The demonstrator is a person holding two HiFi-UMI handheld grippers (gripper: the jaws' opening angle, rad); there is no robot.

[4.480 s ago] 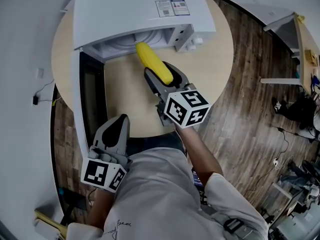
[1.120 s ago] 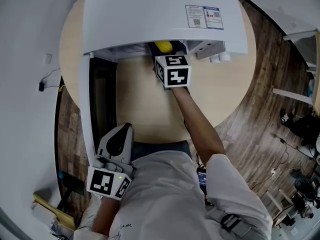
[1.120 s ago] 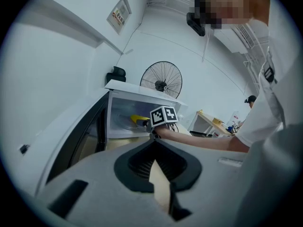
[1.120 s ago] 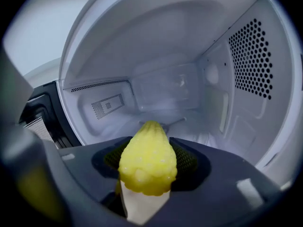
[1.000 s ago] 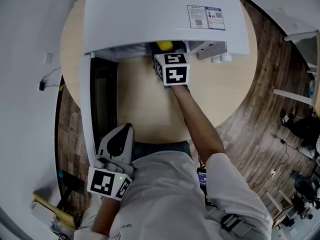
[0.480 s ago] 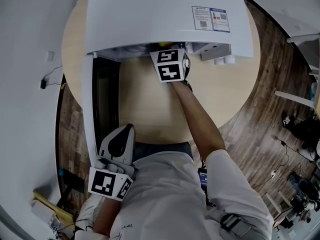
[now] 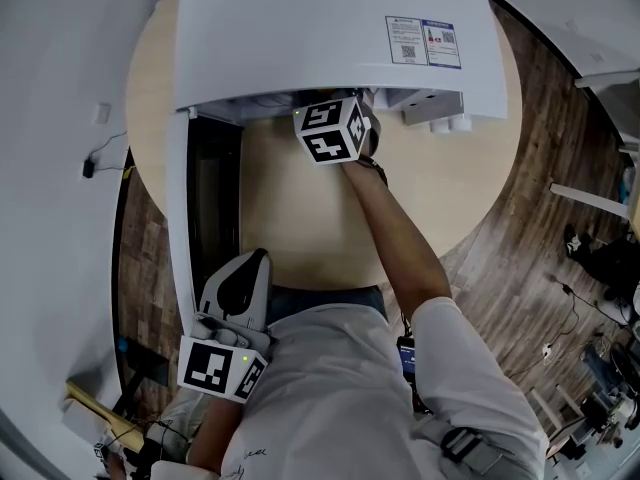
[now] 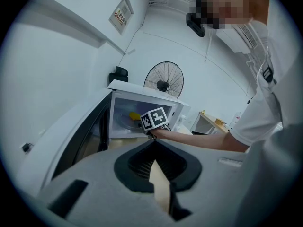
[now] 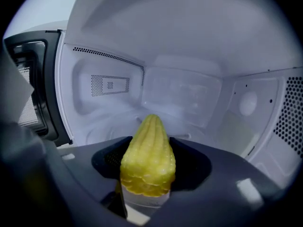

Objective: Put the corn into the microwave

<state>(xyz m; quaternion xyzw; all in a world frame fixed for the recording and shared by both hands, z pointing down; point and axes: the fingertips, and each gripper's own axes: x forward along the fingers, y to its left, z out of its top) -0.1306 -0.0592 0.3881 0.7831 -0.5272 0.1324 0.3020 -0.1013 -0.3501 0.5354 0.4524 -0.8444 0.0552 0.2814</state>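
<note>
Right gripper (image 7: 330, 131) has rolled and reached deeper into the open microwave (image 7: 320, 28) than a second ago; the head view no longer shows the corn (image 9: 147, 157).

Right jaws stand wide and clamp the corn at its thick end. The corn sits inside the cavity, tip toward the rear wall; contact with the cavity floor cannot be determined. The microwave door (image 7: 205, 198) is swung open at the left, over the round wooden table (image 7: 300, 218). Left gripper (image 7: 240, 273) is held low by the person's torso, well apart from the microwave, jaws pressed together with nothing between them.
</note>
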